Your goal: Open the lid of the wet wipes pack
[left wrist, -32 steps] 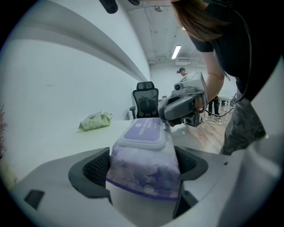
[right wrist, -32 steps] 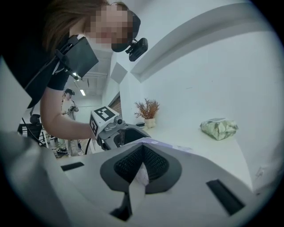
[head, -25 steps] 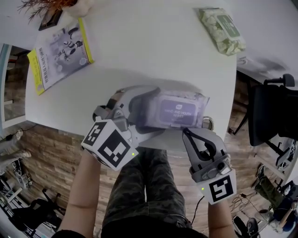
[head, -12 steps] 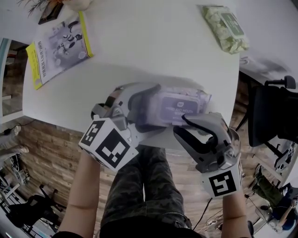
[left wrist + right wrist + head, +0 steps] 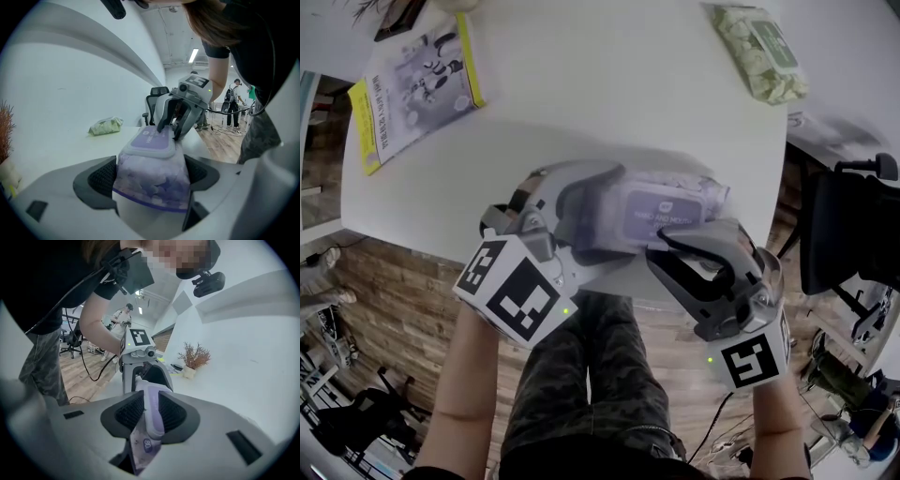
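Two wipes packs: left claw (image 5: 152,174) grips the purple pack (image 5: 670,211); right claw (image 5: 151,411), just closing, pinches its lid (image 5: 150,140); green pack (image 5: 761,52) at one o'clock.

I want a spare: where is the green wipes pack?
Head view: the green wipes pack lies at the table's far right corner, apart from the purple pack.

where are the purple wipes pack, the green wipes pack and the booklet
purple wipes pack (image 5: 667,214), head view, lid label
green wipes pack (image 5: 761,52), head view, top face
booklet (image 5: 417,89), head view, front cover
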{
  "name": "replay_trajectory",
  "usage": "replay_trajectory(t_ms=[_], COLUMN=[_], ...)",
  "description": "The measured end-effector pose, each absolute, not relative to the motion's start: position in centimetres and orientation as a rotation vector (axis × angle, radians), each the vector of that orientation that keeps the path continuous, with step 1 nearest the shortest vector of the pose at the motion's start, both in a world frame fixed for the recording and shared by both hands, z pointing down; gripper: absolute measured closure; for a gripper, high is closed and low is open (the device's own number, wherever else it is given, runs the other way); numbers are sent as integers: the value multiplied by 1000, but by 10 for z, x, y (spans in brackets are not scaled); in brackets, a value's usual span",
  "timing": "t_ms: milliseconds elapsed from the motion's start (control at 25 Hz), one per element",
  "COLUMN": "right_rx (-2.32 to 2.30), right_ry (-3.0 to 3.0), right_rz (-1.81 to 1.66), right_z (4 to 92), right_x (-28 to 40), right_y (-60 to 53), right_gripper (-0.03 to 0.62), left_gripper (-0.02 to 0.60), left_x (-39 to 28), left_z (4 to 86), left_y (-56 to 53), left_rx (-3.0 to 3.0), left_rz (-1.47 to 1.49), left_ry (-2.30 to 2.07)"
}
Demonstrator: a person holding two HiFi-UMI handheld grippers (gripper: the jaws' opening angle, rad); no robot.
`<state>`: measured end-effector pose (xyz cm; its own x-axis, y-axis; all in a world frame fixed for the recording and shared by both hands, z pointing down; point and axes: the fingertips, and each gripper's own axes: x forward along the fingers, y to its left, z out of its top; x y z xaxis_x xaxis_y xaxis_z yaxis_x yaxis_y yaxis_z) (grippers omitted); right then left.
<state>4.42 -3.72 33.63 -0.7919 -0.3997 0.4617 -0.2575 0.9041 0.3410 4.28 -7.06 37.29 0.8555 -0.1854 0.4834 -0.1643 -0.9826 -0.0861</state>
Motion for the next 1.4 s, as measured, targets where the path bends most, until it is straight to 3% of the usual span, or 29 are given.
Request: replay_trajectory(t_ms=[960,1400], right_rx=[435,441], right_ry=[-2728,-2686], right_rz=[-64,-136], right_z=[329,331], right_x=[50,49], right_y=[-41,-40], right_gripper=[499,497], left_gripper=[137,135], left_x=[44,44], left_z=[373,373], left_y=[-71,-72], left_rx=[-3001,-3007], left_rz=[-781,-780], left_ry=[284,283])
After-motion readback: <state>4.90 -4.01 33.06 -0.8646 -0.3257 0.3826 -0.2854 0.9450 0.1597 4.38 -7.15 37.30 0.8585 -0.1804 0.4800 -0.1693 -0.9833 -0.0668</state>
